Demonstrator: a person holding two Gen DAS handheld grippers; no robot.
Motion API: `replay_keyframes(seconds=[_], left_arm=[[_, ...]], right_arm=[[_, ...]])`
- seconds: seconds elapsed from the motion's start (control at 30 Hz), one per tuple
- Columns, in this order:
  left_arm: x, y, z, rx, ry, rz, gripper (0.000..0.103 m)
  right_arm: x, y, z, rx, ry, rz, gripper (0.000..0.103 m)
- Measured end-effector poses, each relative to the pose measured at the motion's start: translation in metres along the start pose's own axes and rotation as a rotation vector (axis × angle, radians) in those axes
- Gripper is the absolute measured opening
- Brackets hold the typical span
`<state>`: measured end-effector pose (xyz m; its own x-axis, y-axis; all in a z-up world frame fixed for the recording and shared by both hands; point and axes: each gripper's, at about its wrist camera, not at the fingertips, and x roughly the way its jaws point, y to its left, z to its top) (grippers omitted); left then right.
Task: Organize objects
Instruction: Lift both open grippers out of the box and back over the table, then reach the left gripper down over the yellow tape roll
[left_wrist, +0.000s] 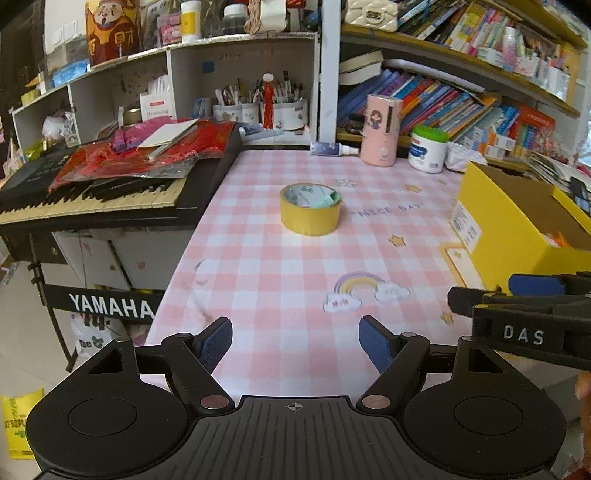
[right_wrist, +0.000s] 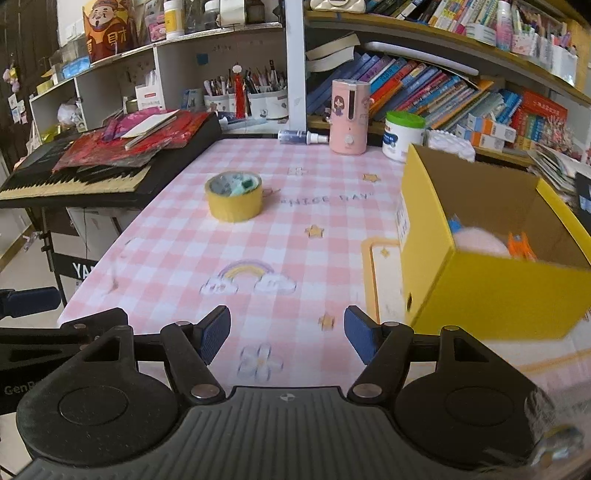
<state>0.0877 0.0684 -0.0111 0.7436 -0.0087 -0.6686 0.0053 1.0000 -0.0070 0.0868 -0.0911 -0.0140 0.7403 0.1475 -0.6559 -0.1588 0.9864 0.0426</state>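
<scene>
A yellow tape roll (left_wrist: 310, 208) (right_wrist: 233, 200) lies flat on the pink checked tablecloth (left_wrist: 280, 280) (right_wrist: 295, 258), far ahead of both grippers. An open yellow cardboard box (left_wrist: 517, 221) (right_wrist: 491, 280) stands at the right, holding a pink round thing (right_wrist: 480, 242) and an orange clip (right_wrist: 521, 247). My left gripper (left_wrist: 295, 343) is open over the table's near edge, nothing between its blue pads. My right gripper (right_wrist: 287, 334) is open too, empty, just left of the box. The right gripper also shows at the right edge of the left wrist view (left_wrist: 524, 295).
A Yamaha keyboard (left_wrist: 92, 199) (right_wrist: 74, 181) piled with red packets borders the table's left side. A pink dispenser (left_wrist: 380, 129) (right_wrist: 349, 116), a white jar with a green lid (left_wrist: 428, 149) (right_wrist: 402, 134) and a small spray bottle (left_wrist: 332, 148) stand at the back. Bookshelves rise behind.
</scene>
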Motion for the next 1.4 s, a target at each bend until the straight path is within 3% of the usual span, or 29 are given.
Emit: replay_keyframes(seconds=[0.37,0.47,0.87,1.17,1.3,1.4], left_arm=[[0.068,-0.012,0.053,-0.005,0.035,0.048,0.078],[0.086,-0.015,0.064,0.005,0.042,0.062,0.084],[0.169,-0.031,0.107,0.063,0.050,0.061,0.089],[0.229,-0.032,0.117,0.064,0.119,0.057,0.090],[0.234,-0.034,0.119,0.062,0.099,0.051,0.089],[0.225,-0.040,0.120,0.052,0.097,-0.011,0.088]], right_arm=[[0.069,-0.031,0.061,-0.008,0.003,0.022,0.066],[0.086,-0.039,0.076,-0.004,-0.001,0.025,0.066],[0.135,-0.060,0.131,-0.005,-0.037,0.039,0.067],[0.151,-0.070,0.141,0.000,-0.024,0.040,0.067],[0.153,-0.073,0.142,-0.004,-0.019,0.037,0.067],[0.154,-0.074,0.142,-0.003,-0.022,0.032,0.067]])
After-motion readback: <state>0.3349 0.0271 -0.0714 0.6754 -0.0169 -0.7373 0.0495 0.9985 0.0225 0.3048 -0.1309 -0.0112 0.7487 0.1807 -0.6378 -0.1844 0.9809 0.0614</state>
